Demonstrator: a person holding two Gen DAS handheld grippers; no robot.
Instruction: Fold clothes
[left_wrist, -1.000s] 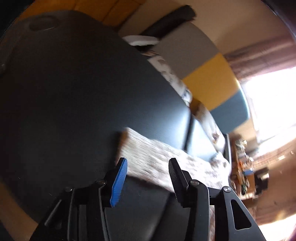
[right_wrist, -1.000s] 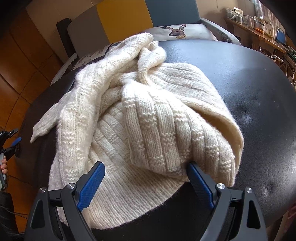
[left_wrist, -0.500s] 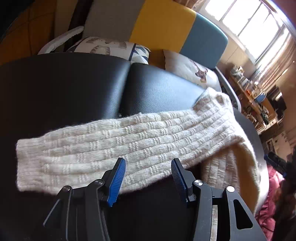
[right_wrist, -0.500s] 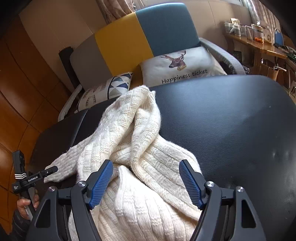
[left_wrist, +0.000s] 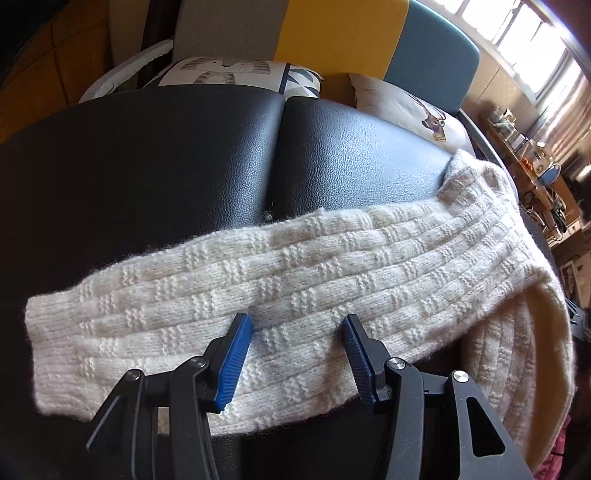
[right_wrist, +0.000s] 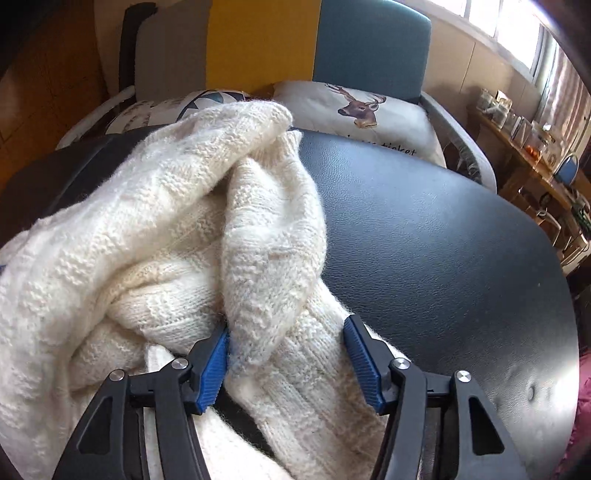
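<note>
A cream knitted sweater (left_wrist: 332, 280) lies on a black leather surface (left_wrist: 184, 155). In the left wrist view one sleeve stretches flat from left to right. My left gripper (left_wrist: 297, 325) is open just above that sleeve's near edge, with knit showing between the blue pads (left_wrist: 236, 354). In the right wrist view the sweater (right_wrist: 155, 236) is bunched in a heap on the left. My right gripper (right_wrist: 286, 332) is open around a raised fold of the knit (right_wrist: 269, 266); the fold touches the left pad (right_wrist: 214, 365), and a gap remains at the right pad.
Behind the black surface stands a grey, yellow and blue sofa (right_wrist: 258, 40) with a deer-print cushion (right_wrist: 358, 110) and a patterned cushion (left_wrist: 229, 70). A cluttered wooden shelf (right_wrist: 532, 147) runs along the right wall. Bare black leather (right_wrist: 443, 240) lies right of the sweater.
Both grippers have closed in on the sweater. The left now hangs over the flat sleeve; the right has dropped onto the bunched fold, and its fingers stand narrower than a second ago.
</note>
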